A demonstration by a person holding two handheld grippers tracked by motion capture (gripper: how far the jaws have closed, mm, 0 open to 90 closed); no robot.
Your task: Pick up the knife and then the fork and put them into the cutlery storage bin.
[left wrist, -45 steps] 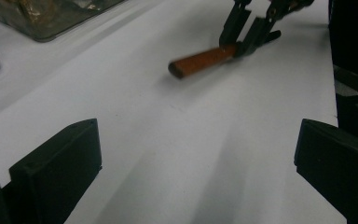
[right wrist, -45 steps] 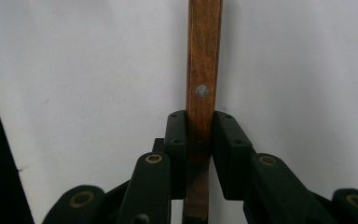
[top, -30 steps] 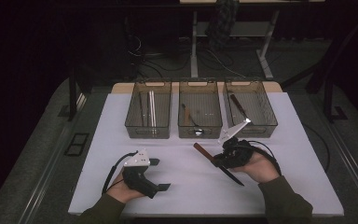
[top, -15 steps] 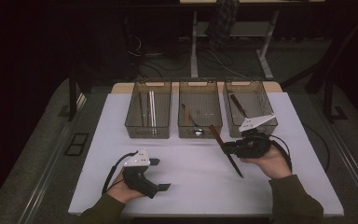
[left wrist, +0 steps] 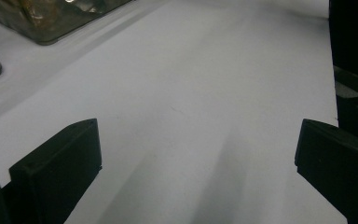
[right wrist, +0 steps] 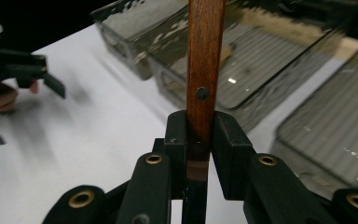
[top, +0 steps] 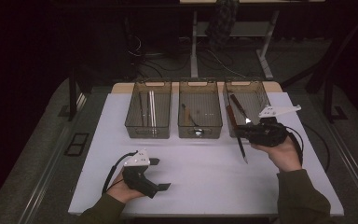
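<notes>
Since the earlier high view, the right gripper (top: 240, 132) has carried the knife (top: 239, 135) away from the middle of the white table (top: 214, 182), toward the rightmost of three clear bins (top: 247, 108) along the far side. That knife now hangs at the near wall of this bin, wooden handle up and dark blade pointing down at the table. In the right gripper view the jaws press on both sides of the knife handle (right wrist: 204, 70), just above where the wood meets the blade; the blade itself is cut off at the bottom edge. The left gripper (top: 161, 173) rests on the near left of the table, jaws wide apart with nothing between them. No writing or labels can be read anywhere. Bin contents are dim, thin shapes, hard to identify.
</notes>
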